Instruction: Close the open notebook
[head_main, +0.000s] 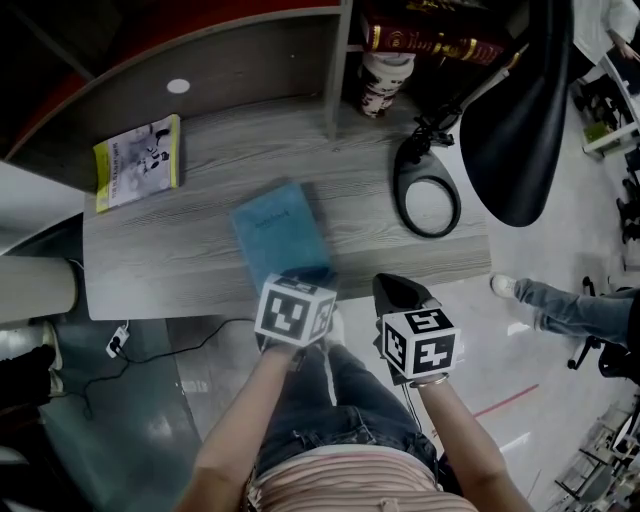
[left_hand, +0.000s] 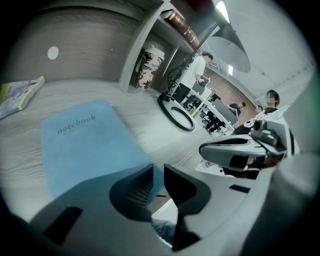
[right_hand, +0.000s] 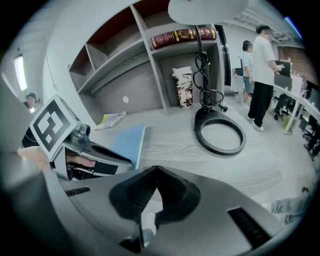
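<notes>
Notebook (left_hand: 85, 150), blue, closed; lettered "notebook"

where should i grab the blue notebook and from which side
Take the blue notebook by its near corner, coming from the front edge of the desk. It lies flat and closed, cover up, so only a thin edge can be pinched, and that corner lies nearest the front edge. The left gripper, jaws slightly apart, sits right at it.

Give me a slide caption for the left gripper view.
Left gripper, jaws slightly apart, at the near corner of the closed blue notebook on the grey desk.
</notes>
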